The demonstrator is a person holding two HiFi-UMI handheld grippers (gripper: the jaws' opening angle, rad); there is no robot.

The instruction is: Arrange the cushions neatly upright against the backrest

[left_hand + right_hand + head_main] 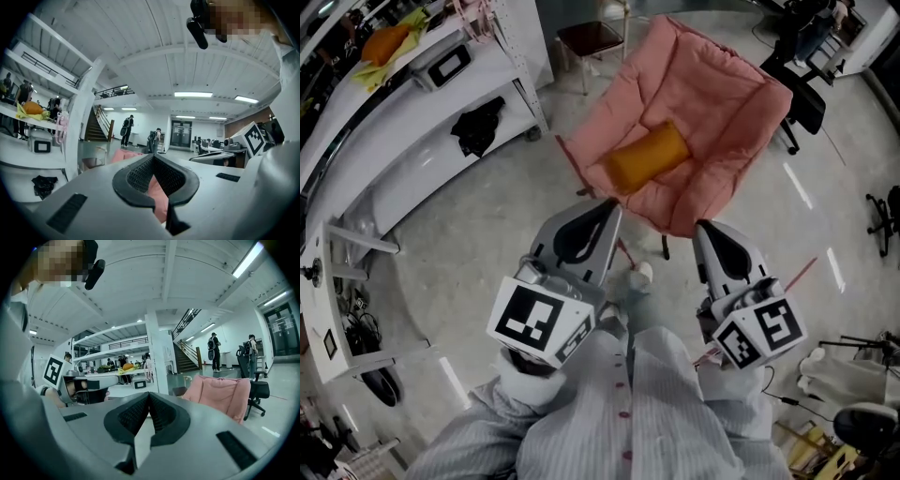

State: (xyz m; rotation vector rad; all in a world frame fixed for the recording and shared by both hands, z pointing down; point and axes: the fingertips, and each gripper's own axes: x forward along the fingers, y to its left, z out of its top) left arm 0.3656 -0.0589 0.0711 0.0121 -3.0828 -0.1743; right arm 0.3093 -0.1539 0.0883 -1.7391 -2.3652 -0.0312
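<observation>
At the upper left of the head view a white shelf unit (511,89) is cut off by the frame edge, and the dark cloth (478,127) on it is too small to make out. In the lower middle, the left gripper (609,203) has its jaws pressed together on nothing. In its own view its body hides most of the pink chair (123,154). The chair's front legs are partly covered by both grippers. One orange cushion (649,157), oblong and smooth, lies slanted in the hollow of the one pink chair's seat, in the upper middle. Whether it touches the backrest I cannot tell. The right gripper (705,226), lower right, is also closed and empty.
</observation>
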